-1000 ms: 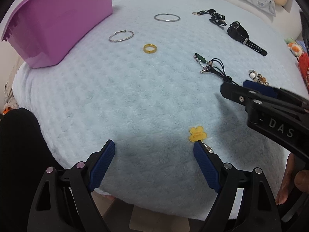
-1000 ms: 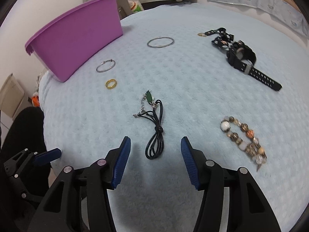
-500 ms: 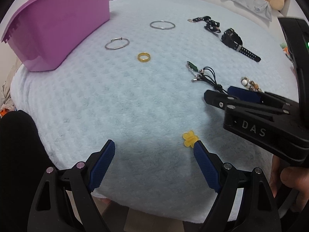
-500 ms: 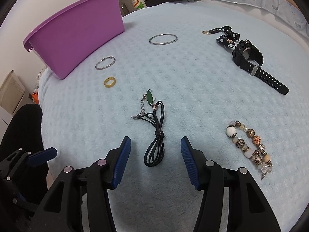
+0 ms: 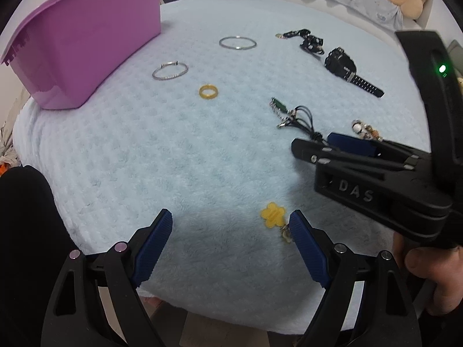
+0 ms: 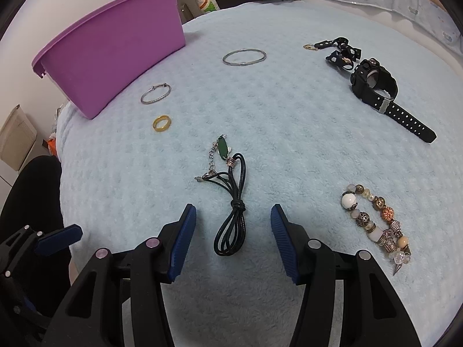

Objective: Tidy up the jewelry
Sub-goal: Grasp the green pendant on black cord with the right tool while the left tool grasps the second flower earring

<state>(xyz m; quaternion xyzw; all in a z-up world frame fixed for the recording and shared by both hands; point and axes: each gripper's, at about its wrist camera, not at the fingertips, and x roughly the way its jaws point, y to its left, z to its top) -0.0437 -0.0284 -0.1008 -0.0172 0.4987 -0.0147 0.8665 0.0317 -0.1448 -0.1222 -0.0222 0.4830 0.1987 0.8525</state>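
Jewelry lies spread over a pale blue fleece. A black cord necklace (image 6: 231, 225) with a green pendant has its loop between the blue pads of my right gripper (image 6: 233, 214), which is open and not touching it. My left gripper (image 5: 230, 219) is open and empty at the fleece's near edge, with a yellow flower charm (image 5: 272, 214) just inside its right finger. Farther off lie a gold ring (image 5: 208, 91), two silver bangles (image 5: 170, 70) (image 5: 238, 42), a black watch (image 6: 373, 81) and a bead bracelet (image 6: 376, 225).
A purple plastic bin (image 5: 86, 43) stands at the far left on the fleece. A black patterned ribbon piece (image 6: 341, 52) lies beyond the watch. A person's hand (image 5: 428, 269) holds the right gripper's handle. A dark clothed leg (image 5: 26, 231) is at the left edge.
The left view has tilted a little, so the yellow charm now sits lower and closer to the right finger. The right gripper has stayed over the cord necklace.
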